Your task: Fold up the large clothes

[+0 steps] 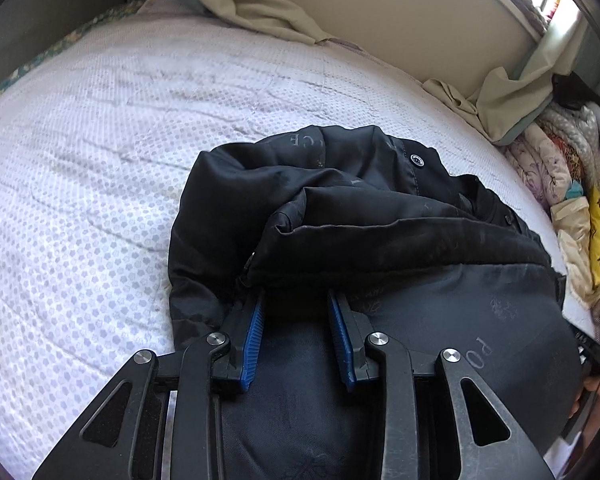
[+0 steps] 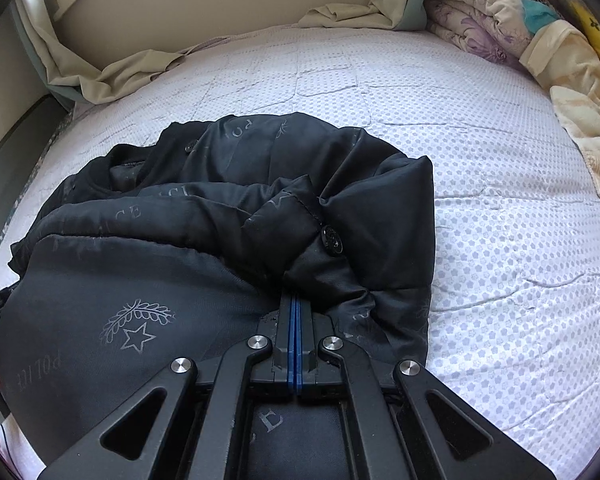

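Left gripper (image 1: 296, 300): blue pads spread, tips tucked under a jacket fold, grasp hidden. Right gripper (image 2: 295, 300): pads pressed together, tips buried in bunched fabric; pinching the cloth. Black padded jacket (image 2: 220, 216): heaped on near part of bed (image 2: 500, 200), faint lettering partly legible. Beige curtain (image 2: 112, 72) far; folded quilts (image 2: 500, 32) far right.

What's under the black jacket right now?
The black jacket lies bunched on the white patterned bedsheet, which shows all around it. Its own grey printed lining faces up in front. Anything beneath the folds is hidden.
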Demonstrator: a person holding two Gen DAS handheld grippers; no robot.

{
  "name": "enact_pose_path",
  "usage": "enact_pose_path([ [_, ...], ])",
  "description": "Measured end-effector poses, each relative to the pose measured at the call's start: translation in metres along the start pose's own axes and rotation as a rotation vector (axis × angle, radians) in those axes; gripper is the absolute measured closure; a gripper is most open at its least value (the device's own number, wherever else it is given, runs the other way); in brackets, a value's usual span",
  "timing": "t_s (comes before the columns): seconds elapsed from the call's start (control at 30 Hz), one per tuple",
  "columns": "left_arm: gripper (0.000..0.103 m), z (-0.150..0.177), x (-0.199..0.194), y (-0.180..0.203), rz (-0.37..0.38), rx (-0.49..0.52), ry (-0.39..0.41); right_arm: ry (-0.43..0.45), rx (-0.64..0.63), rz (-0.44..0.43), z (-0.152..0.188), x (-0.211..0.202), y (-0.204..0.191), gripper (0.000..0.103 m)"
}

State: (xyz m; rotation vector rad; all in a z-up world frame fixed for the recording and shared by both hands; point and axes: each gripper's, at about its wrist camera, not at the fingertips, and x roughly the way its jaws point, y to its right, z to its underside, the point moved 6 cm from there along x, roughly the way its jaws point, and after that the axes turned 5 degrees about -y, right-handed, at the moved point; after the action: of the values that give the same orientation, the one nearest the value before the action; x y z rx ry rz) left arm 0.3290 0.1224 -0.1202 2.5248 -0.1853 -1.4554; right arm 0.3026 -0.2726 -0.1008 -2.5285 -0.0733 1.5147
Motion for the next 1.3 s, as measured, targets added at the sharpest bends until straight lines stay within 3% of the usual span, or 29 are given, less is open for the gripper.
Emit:
enact_pose_path([
  [0.1, 0.065, -0.004, -0.001, 0.006, -0.036, 0.020, 0.011, 0.007, -0.015, 0.033, -0.001, -0.001, -0.003, 0.103],
  [0.17, 0.063, -0.007, -0.008, 0.016, -0.104, 0.058, 0.008, -0.001, 0.004, 0.011, -0.004, -0.005, -0.003, 0.103],
  [0.23, 0.051, -0.011, -0.018, 0.026, -0.130, 0.082, -0.004, -0.018, 0.054, -0.045, -0.007, -0.011, 0.003, 0.103],
  [0.3, 0.032, -0.016, -0.030, 0.036, -0.113, 0.083, -0.009, -0.034, 0.113, -0.095, -0.009, -0.023, 0.009, 0.103],
  [0.33, 0.030, -0.018, -0.037, 0.039, -0.111, 0.085, 0.000, -0.033, 0.130, -0.109, -0.010, -0.030, 0.010, 0.103],
  [0.37, 0.026, -0.020, -0.044, 0.043, -0.113, 0.090, 0.012, -0.026, 0.140, -0.119, -0.012, -0.037, 0.011, 0.099],
  [0.47, 0.019, -0.023, -0.068, 0.051, -0.140, 0.120, 0.057, 0.071, 0.116, -0.080, -0.020, -0.074, 0.003, 0.067],
  [0.57, 0.018, -0.022, -0.089, 0.051, -0.135, 0.112, 0.080, 0.175, 0.016, -0.019, -0.026, -0.106, -0.019, 0.064],
  [0.7, 0.017, -0.024, -0.106, 0.035, -0.094, 0.050, 0.062, 0.216, -0.083, -0.094, -0.020, -0.128, -0.065, 0.064],
  [0.83, 0.016, -0.021, -0.109, 0.004, -0.024, -0.079, 0.004, 0.173, -0.154, -0.168, -0.002, -0.123, -0.103, 0.065],
  [0.97, 0.016, -0.003, -0.096, -0.024, 0.062, -0.206, -0.091, 0.133, -0.239, -0.146, 0.014, -0.107, -0.128, 0.071],
  [1.17, 0.016, 0.033, -0.068, -0.050, 0.122, -0.336, -0.196, 0.099, -0.256, -0.113, 0.027, -0.094, -0.135, 0.071],
  [1.3, 0.015, 0.047, -0.047, -0.050, 0.258, -0.410, -0.241, 0.027, -0.204, -0.130, 0.032, -0.066, -0.125, 0.071],
])
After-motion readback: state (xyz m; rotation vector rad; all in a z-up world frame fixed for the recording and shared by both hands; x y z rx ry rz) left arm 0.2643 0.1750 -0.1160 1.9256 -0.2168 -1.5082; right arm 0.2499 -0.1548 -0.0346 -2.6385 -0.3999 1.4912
